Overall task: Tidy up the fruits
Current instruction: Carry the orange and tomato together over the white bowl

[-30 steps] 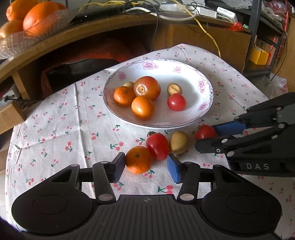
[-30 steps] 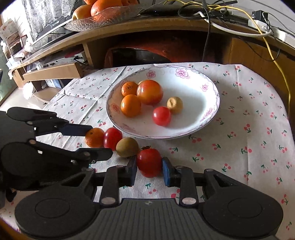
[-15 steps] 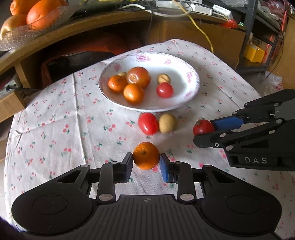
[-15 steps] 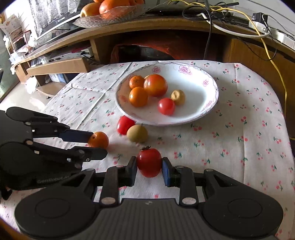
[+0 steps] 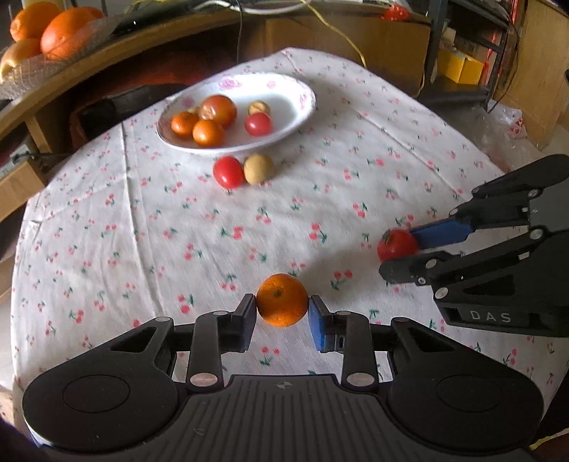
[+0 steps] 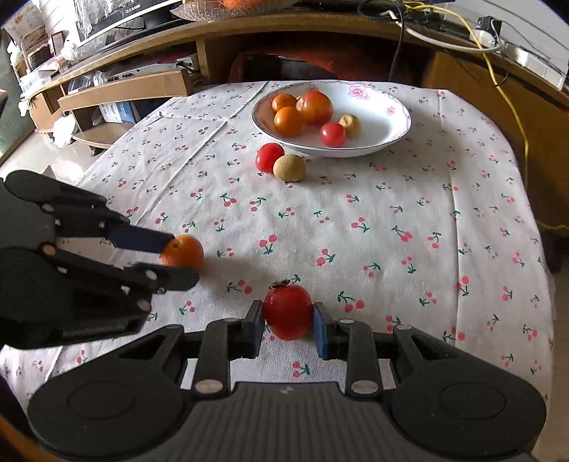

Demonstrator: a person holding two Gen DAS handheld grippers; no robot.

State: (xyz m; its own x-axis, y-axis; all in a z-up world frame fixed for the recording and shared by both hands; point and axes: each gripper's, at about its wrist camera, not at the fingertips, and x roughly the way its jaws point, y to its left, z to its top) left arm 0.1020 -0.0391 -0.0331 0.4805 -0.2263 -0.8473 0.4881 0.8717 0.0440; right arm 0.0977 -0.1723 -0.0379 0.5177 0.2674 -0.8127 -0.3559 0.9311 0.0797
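My left gripper [image 5: 282, 312] is shut on a small orange [image 5: 282, 299], held above the cherry-print tablecloth; the same orange [image 6: 182, 251] shows at the left of the right wrist view. My right gripper [image 6: 288, 318] is shut on a red tomato [image 6: 288, 311] with a dark stem, which also shows as the tomato [image 5: 396, 244] at the right of the left wrist view. The white flowered plate [image 6: 384, 131] at the far side holds several oranges and tomatoes and a small brown fruit. In front of the plate lie a red tomato [image 6: 267, 156] and a brown fruit [image 6: 289, 167], side by side.
Behind the table runs a curved wooden shelf [image 5: 117, 46] carrying a glass bowl of oranges [image 5: 46, 32] and cables. A yellow cable [image 6: 512, 103] hangs at the right. The tablecloth [image 6: 355, 227] stretches bare between the grippers and the plate.
Both grippers have pulled back from the plate and risen with their fruit. The left one closed on the orange a second ago; the tomato and brown fruit by the plate stayed put.
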